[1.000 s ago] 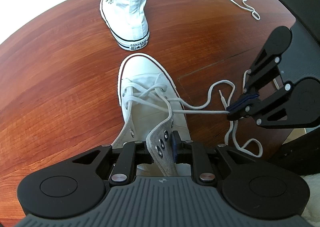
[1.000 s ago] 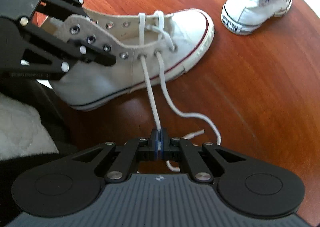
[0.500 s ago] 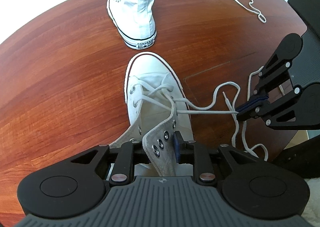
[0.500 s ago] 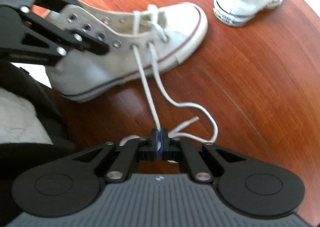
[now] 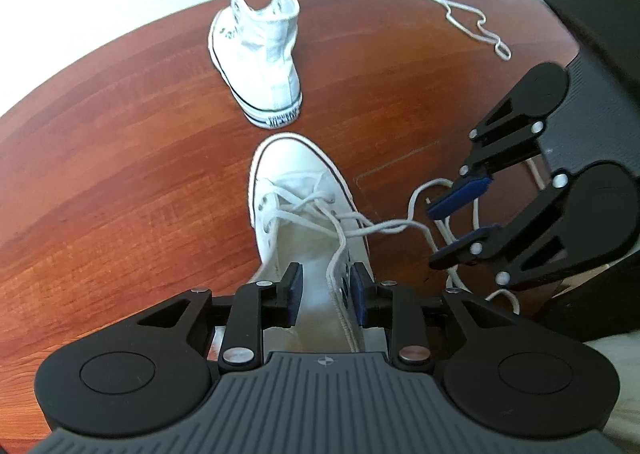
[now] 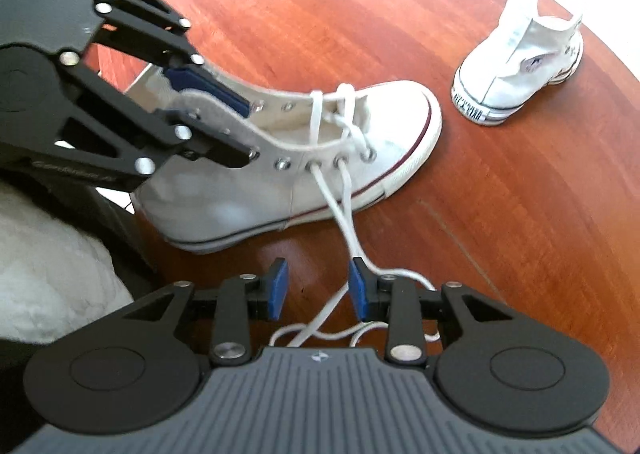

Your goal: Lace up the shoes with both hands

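Left wrist view: the left gripper (image 5: 326,294) stands with its jaws spread wide over the ankle of a white canvas high-top shoe (image 5: 304,206); the eyelet flap lies between the blue pads, next to the right-hand one, and nothing is clamped. The shoe sits near the close edge of the reddish wooden desk (image 5: 120,174), toe pointing away. Its woven white lace (image 5: 384,228) trails rightward to the right gripper (image 5: 460,214), whose jaws are parted. A second white shoe (image 5: 260,62) stands upright beyond, heel toward the camera, with bare wood to the left. A spare lace (image 5: 452,14) lies loose by the far rim.

Right wrist view: the right gripper (image 6: 318,288) is wide open, holding nothing; the lace (image 6: 344,222) runs slack past its right pad. The laced shoe (image 6: 304,158) lies side-on; the second shoe (image 6: 520,70) stands near the curved desk (image 6: 500,214) edge.
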Tool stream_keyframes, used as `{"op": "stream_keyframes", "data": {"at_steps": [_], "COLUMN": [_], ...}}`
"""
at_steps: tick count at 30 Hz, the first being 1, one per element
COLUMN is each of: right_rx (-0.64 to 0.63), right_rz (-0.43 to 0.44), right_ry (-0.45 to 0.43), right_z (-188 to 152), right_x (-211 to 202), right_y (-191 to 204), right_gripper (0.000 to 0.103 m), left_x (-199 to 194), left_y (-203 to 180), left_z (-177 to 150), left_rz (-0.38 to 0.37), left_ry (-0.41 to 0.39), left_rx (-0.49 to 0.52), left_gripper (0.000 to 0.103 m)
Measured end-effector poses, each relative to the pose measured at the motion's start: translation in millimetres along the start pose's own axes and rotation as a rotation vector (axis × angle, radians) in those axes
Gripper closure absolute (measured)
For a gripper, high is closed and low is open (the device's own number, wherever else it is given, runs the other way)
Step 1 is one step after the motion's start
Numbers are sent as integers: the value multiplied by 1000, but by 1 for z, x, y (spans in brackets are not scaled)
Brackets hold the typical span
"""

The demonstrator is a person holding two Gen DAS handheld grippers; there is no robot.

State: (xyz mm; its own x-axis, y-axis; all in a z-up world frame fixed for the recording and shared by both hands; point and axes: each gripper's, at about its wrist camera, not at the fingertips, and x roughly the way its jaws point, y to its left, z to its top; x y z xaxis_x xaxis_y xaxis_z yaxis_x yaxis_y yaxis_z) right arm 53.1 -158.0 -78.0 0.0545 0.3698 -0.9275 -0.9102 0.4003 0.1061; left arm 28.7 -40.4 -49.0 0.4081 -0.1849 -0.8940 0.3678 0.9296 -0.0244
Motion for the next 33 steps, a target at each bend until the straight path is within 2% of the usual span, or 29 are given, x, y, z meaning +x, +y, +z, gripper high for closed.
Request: {"op": "stream_keyframes", "data": {"at_steps": [13,18,26,29,33], "right_rx": [47,77,129,155,179], "right_rz": [-38,-40,-51,-54,-55], "right_ry": [-41,-48,-71,-74,-72], "right_z": [14,17,21,22,23], "right_x": [8,9,10,12,17], "right_y": [-9,-10,-12,-14,-16], "right_gripper": [70,70,72,80,81], "left_x": [-25,-17,7,18,30], "left_y": [30,44,52,49,44], "left_z": [17,20,23,24,24], "left_rz": [47,58,21,-11,-49], "left_ry": [-47,-28,24,34,42], "left_rx": [-6,29,160,217,280], "left_gripper": [74,75,76,76,83]}}
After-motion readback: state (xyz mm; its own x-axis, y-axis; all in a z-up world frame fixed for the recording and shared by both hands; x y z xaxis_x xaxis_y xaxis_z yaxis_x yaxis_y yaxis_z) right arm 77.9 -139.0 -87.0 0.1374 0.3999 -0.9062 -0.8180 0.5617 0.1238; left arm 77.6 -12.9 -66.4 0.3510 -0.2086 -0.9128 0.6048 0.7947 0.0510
